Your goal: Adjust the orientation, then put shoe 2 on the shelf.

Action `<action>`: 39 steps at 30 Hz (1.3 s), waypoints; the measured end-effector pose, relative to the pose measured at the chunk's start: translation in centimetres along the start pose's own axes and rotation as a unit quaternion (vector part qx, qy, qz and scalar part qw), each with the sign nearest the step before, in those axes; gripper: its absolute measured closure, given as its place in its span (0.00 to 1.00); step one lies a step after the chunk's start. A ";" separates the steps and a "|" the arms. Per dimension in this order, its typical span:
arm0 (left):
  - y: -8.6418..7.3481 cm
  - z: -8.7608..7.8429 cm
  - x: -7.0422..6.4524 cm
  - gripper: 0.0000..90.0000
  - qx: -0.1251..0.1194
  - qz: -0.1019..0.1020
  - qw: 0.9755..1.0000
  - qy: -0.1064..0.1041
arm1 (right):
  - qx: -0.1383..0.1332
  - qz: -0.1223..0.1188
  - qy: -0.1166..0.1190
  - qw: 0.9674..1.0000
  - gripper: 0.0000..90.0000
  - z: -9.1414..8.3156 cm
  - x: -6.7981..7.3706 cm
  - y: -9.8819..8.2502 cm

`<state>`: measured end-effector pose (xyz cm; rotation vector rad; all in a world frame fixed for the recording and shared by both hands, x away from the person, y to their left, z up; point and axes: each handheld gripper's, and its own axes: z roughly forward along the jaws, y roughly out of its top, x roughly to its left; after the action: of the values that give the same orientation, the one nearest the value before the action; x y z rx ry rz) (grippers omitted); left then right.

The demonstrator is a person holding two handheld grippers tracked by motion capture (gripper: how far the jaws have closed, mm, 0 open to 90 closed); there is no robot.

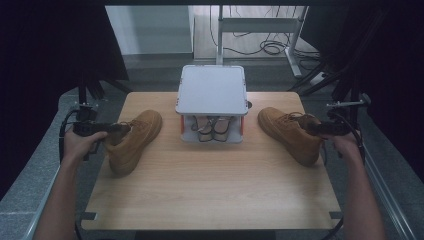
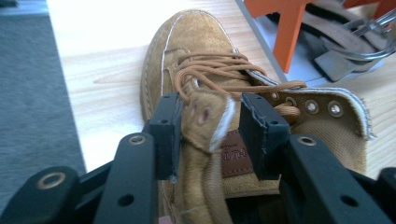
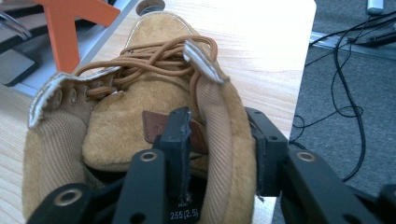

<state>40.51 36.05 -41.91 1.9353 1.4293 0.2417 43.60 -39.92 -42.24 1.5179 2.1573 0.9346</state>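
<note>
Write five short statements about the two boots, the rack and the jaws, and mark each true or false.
1. Two tan boots stand on the wooden table. True: the left boot and the right boot.
2. The boots flank a grey rack. True.
3. The rack is empty. False: a pair of shoes sits under its top.
4. The left gripper has the boot's collar between its jaws. True.
5. The right gripper hovers above the rack. False: its jaws straddle the right boot's collar.
</note>
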 end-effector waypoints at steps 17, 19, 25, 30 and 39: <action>0.0 1.7 -0.3 0.67 0.052 0.008 0.998 0.025 | 0.003 -0.004 -0.004 1.000 0.59 0.4 0.1 0.8; 0.0 1.8 -0.3 0.69 0.055 0.007 0.998 0.027 | 0.002 -0.005 -0.001 1.000 0.60 0.4 0.1 0.8; 0.2 2.0 -0.4 0.73 0.067 0.009 0.997 0.034 | 0.010 0.008 0.008 1.000 0.68 0.5 -0.1 0.9; 0.2 2.1 -0.5 0.84 0.070 0.007 0.997 0.044 | 0.022 0.010 -0.002 1.000 0.82 0.5 -0.1 1.2; 0.1 1.9 -0.4 0.88 0.059 0.003 0.998 0.037 | 0.005 0.034 0.007 0.999 0.85 0.3 -0.2 0.8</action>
<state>41.44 34.89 -43.20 2.0464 1.5161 0.2390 44.44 -39.86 -41.94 1.6026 2.1348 0.9607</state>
